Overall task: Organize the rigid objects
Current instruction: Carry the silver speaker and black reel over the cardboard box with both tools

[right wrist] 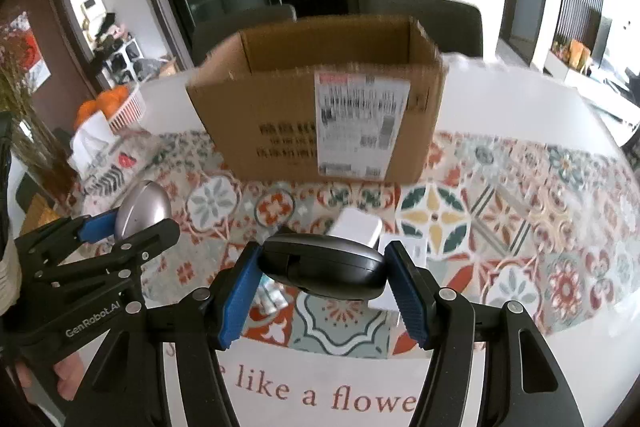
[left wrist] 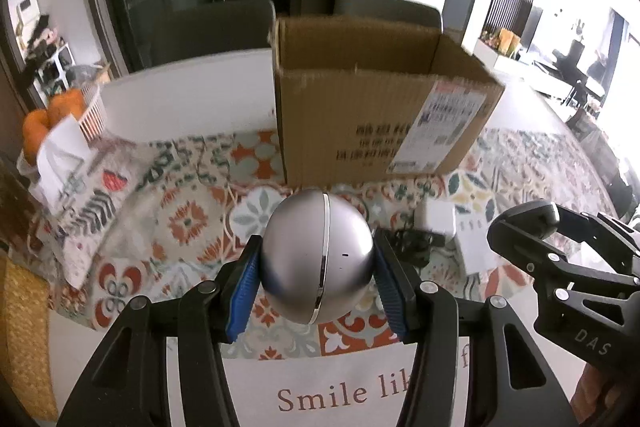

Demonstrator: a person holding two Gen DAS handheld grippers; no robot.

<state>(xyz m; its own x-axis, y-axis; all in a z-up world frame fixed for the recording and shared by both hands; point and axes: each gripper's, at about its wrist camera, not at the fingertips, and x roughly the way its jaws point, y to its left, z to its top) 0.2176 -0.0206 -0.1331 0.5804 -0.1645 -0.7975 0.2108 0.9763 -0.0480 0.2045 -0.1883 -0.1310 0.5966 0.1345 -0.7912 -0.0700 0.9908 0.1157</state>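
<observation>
Left hand-held gripper [left wrist: 316, 283] clamps a silver ball [left wrist: 316, 255]; right hand-held gripper [right wrist: 322, 281] grips a black mouse [right wrist: 322, 269], cardboard box [right wrist: 316, 115] at twelve o'clock.

The white mat [right wrist: 320, 387] at the near table edge reads "like a flowe"; "GenRobot.AI" on the left gripper [right wrist: 136, 223]; "DAS" on the right gripper [left wrist: 516, 227]

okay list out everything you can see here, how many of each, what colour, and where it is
silver ball: one, silver, held in left hand-held gripper
black device: one, black, held in right hand-held gripper
cardboard box: one, brown, open, on table behind both
white block: one, white, on patterned cloth
basket: one, white, far left, holding orange fruit
chairs: two, grey, behind table
hand-held grippers: two, black with blue pads
</observation>
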